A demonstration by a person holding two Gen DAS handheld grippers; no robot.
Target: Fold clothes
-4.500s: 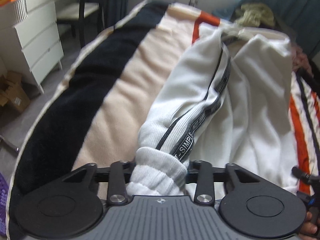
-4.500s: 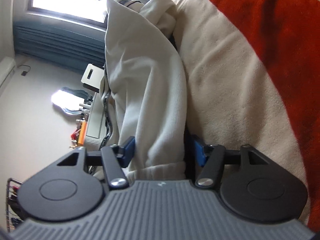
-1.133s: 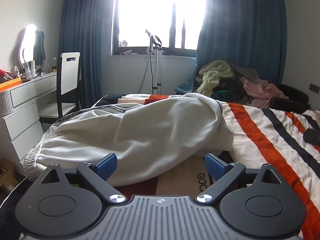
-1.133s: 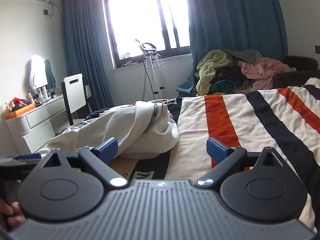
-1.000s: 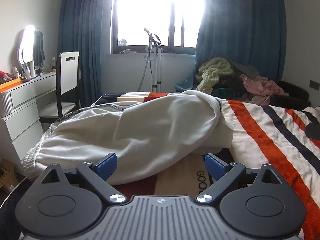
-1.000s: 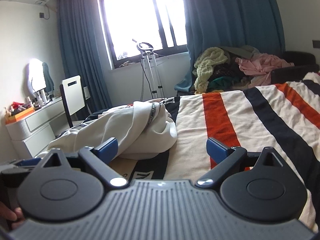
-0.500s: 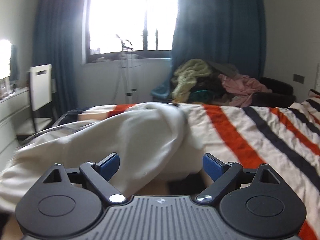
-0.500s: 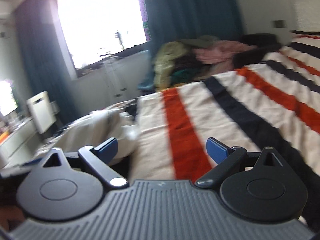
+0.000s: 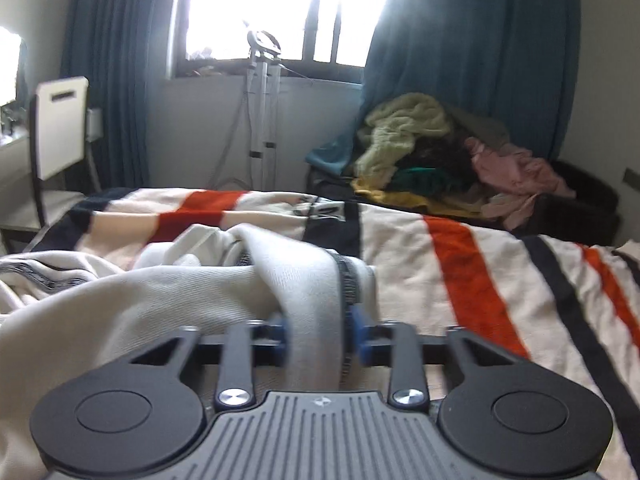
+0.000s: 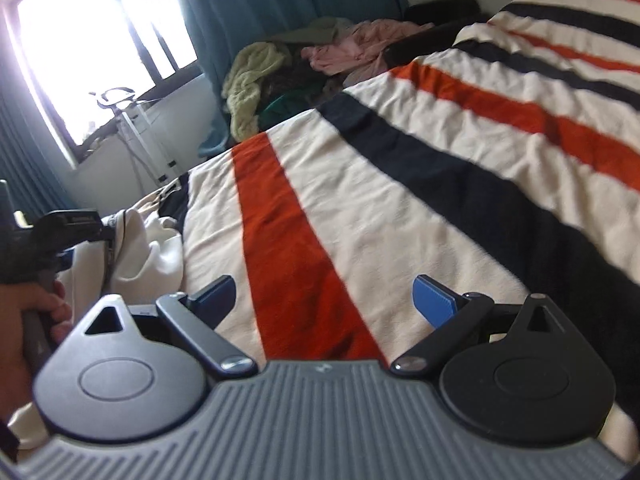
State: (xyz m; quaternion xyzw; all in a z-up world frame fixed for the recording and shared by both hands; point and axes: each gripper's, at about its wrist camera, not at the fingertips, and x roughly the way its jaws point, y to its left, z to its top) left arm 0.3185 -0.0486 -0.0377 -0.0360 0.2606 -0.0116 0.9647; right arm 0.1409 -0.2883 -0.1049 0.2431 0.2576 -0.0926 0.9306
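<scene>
Your left gripper (image 9: pixel 316 338) has just closed, clamping the cream ribbed-knit garment (image 9: pixel 308 280); keep the empty, spread right gripper (image 10: pixel 324 294) clear while you drag it flat.

I'm in a lived-in bedroom at home. My view runs across a bed covered by a cream blanket with orange and navy stripes (image 9: pixel 460 264). Behind it, long teal curtains (image 9: pixel 472 56) frame a bright window (image 9: pixel 280 8) (too glaring to see outside). A heap of unsorted clothes, yellow-green, pink and dark (image 9: pixel 452 160), sits by the far wall, and a white-backed chair (image 9: pixel 60 124) stands at the left beside a white dresser edge.
</scene>
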